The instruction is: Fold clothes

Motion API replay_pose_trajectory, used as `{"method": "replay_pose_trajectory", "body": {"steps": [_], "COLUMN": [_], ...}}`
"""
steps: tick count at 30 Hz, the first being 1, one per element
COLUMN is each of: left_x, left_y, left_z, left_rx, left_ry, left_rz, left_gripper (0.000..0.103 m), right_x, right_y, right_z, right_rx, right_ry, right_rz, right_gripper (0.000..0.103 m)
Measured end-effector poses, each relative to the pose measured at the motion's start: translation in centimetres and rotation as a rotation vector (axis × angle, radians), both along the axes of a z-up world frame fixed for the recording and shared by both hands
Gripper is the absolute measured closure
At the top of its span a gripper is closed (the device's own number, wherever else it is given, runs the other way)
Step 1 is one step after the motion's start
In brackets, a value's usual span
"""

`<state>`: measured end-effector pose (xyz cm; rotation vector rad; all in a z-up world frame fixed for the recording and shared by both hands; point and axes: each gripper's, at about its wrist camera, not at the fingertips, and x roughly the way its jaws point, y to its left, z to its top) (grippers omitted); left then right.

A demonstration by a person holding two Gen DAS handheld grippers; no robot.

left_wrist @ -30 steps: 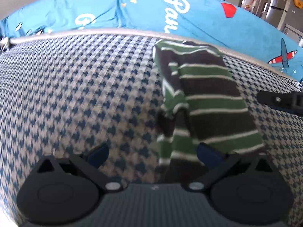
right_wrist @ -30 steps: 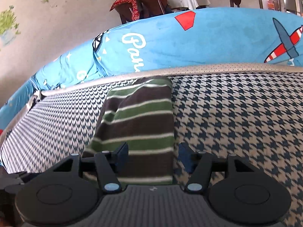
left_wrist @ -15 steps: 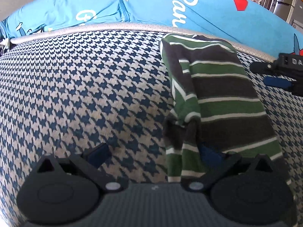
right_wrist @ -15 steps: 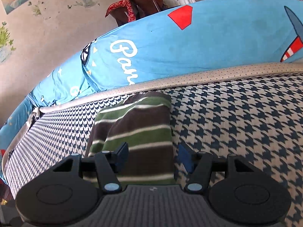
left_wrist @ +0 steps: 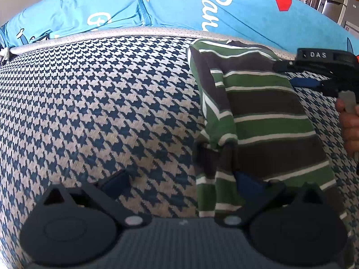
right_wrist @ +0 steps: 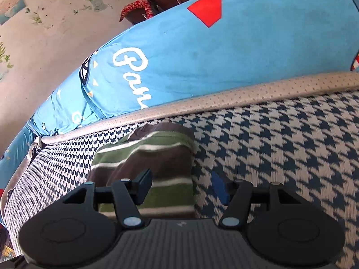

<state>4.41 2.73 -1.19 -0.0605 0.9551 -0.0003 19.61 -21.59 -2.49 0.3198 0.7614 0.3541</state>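
A coarse woven houndstooth cover [left_wrist: 94, 103], navy on cream, stretches over a padded surface and fills the left of the left wrist view, its far edge bound by a pale, dotted piping strip [left_wrist: 125, 33]. Behind that edge bulges a smooth sky-blue cushion [left_wrist: 179, 6] printed with white script, stars and a red patch. The left claw [left_wrist: 179, 183] stands spread, its left pad over bare houndstooth and its right pad lying at the near hem of the striped shirt [left_wrist: 262, 116], where cloth bunches around it; whether that pad presses the fabric cannot be told. The shirt is a soft knit in green and dark brown-grey bands parted by thin white lines, folded into a long narrow strip that runs from the near edge toward the piping, its left side rolled into a ridge. At the right border the right claw [left_wrist: 303, 76] reaches in beside the shirt's far right edge, with a hand [left_wrist: 350, 125] on its grip. A second ago only a dark tip showed there; it has since come further in and closer to the shirt. In the right wrist view the right claw [right_wrist: 181, 186] is spread, its left pad over the shirt [right_wrist: 157, 157], its right over bare houndstooth, nothing pinched; the shirt looks shorter and lower in that view than before.
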Motion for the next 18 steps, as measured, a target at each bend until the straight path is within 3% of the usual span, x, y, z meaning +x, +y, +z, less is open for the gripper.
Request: {"method": "replay_pose_trajectory", "body": {"steps": [6,10,13,18], "left_x": [0.0,-0.1,0.1,0.1], "left_y": [0.0,-0.1,-0.2,-0.3], "left_z": [0.1,0.0,0.0,0.0], "left_rx": [0.0,0.005,0.012,0.012], "left_ry": [0.001,-0.002,-0.001,-0.001], "left_rz": [0.0,-0.005,-0.008,-0.007], "left_gripper": [0.0,0.0,0.0,0.0], "right_x": [0.9,1.6,1.9,2.2], "right_y": [0.7,0.8,0.6,0.5], "right_z": [-0.4,-0.7,-1.0,-1.3], "right_rx": [-0.011,0.015,0.045,0.088], "right_ry": [-0.038,-0.041,-0.039,-0.038], "right_rz": [0.057,0.104,0.125,0.132], "right_gripper": [0.045,0.059,0.064,0.064]}}
